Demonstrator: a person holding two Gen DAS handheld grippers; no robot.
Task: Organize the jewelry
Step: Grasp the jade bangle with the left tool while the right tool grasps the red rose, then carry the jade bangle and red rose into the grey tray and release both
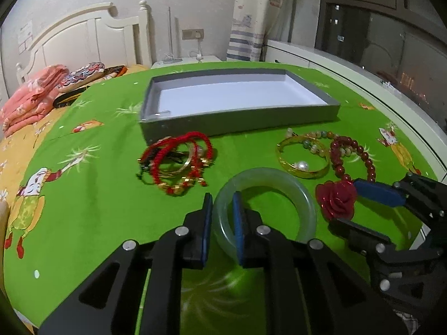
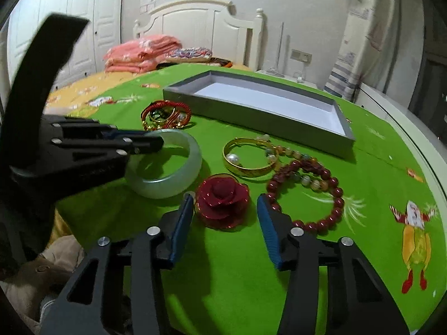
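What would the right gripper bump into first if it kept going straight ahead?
Probably the red rose ornament. It lies just past the right gripper, between its open fingers, with no pad touching it yet. Beyond it lies the gold bangle, though depth is hard to judge here.

Indoor artificial light from above, fairly bright, colours saturated. Night outside dark window (image 1: 391, 36), faint reflections on glass. Soft shadows under pale green jade bangle (image 2: 164, 164) and beside grey shallow cardboard tray (image 1: 237, 97). Strong fisheye curvature, black vignette in corners. Slight motion blur, room edges soft, overall grain.
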